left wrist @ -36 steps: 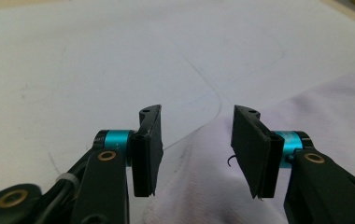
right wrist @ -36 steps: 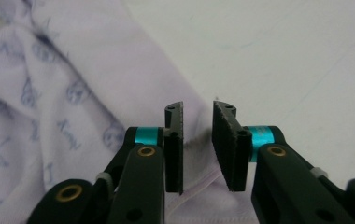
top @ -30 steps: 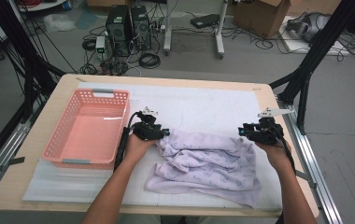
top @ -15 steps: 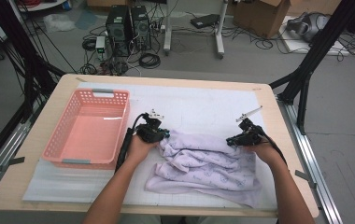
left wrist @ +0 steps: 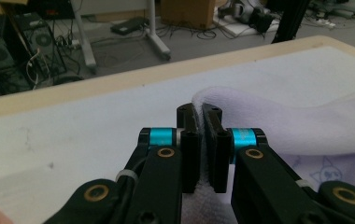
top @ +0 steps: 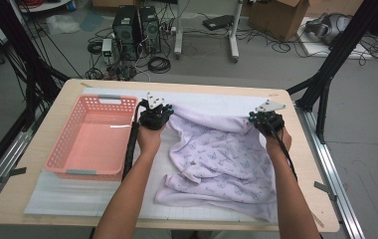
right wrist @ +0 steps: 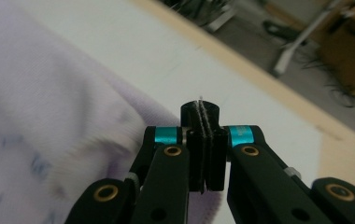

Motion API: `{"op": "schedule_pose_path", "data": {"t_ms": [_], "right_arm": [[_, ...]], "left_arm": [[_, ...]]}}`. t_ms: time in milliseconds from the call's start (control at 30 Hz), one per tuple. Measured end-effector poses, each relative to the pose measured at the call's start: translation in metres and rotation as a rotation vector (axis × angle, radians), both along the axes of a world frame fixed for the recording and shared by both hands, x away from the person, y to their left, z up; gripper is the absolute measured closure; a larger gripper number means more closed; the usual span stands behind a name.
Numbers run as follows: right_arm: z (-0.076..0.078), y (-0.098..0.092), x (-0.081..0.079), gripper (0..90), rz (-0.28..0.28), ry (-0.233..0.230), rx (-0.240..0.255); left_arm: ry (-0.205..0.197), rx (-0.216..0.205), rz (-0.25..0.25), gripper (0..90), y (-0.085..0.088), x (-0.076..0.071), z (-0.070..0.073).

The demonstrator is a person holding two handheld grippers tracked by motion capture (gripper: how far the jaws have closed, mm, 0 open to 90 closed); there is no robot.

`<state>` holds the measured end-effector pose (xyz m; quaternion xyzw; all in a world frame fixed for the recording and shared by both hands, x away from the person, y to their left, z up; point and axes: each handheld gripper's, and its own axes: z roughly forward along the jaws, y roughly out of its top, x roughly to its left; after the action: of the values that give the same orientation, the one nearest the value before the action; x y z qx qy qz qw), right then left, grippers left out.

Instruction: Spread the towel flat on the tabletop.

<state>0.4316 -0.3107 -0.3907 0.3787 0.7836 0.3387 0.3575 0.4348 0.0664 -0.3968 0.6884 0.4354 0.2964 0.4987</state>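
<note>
A pale lilac cloth (top: 219, 159) with small printed figures lies spread on the white mat, its far edge stretched between both hands. My left gripper (top: 166, 110) is shut on the cloth's far left corner, beside the basket. In the left gripper view the jaws pinch a fold of the cloth (left wrist: 278, 119) at my left gripper (left wrist: 200, 109). My right gripper (top: 257, 117) is shut on the far right corner. In the right gripper view a thin edge of the cloth (right wrist: 49, 107) shows between the closed jaws of my right gripper (right wrist: 200, 108).
A pink plastic basket (top: 72, 149) stands empty on the table's left side. The white mat (top: 207, 102) covers most of the wooden table (top: 43, 149). Beyond the far edge are computer towers, cables and a cardboard box on the floor.
Both grippers have moved away from me and apart, each holding a corner. The crumpled cloth has been pulled open and now lies spread across the mat.
</note>
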Motion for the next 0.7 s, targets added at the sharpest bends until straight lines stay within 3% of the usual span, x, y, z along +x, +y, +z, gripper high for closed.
{"op": "schedule_pose_path", "data": {"t_ms": [67,133,167,200,233,267,333,433,500,533,600,700], "right_arm": [[0.006,-0.002,0.006,90.0,-0.067,-0.060,0.033],[0.014,-0.008,0.013,89.5,-0.137,-0.110,0.108],[0.017,-0.013,0.016,82.3,-0.183,-0.112,0.167],[0.019,-0.017,0.021,67.2,-0.228,-0.076,0.228],[0.019,-0.022,0.025,67.2,-0.245,-0.031,0.293],[0.017,-0.025,0.025,66.9,-0.230,-0.018,0.329],[0.016,-0.027,0.024,65.5,-0.197,0.017,0.318],[0.009,-0.028,0.022,63.4,-0.073,0.099,0.302],[0.001,-0.027,0.023,59.1,0.022,0.192,0.314],[-0.003,-0.025,0.023,58.4,0.043,0.219,0.302],[-0.013,-0.021,0.025,56.5,0.099,0.289,0.332],[-0.025,-0.009,0.028,56.6,0.151,0.388,0.315]], "left_arm": [[-0.002,0.009,-0.022,85.8,-0.004,0.001,0.002],[0.003,-0.007,-0.014,80.1,-0.007,0.001,0.002],[0.018,-0.022,0.004,65.9,-0.008,0.003,0.000],[0.043,-0.034,0.017,52.0,-0.007,0.004,-0.002],[0.064,-0.033,0.026,48.2,-0.007,0.005,-0.003],[0.072,-0.018,0.034,46.2,-0.006,0.006,-0.005],[0.088,0.008,0.027,44.3,-0.005,0.007,-0.008],[0.105,0.038,0.004,44.2,-0.005,0.006,-0.009],[0.108,0.034,-0.008,44.1,-0.005,0.005,-0.009],[0.110,0.031,-0.013,44.0,-0.005,0.005,-0.009],[0.108,0.014,-0.012,43.8,-0.005,0.003,-0.010],[0.125,0.005,-0.024,43.5,-0.005,0.001,-0.012]]}}
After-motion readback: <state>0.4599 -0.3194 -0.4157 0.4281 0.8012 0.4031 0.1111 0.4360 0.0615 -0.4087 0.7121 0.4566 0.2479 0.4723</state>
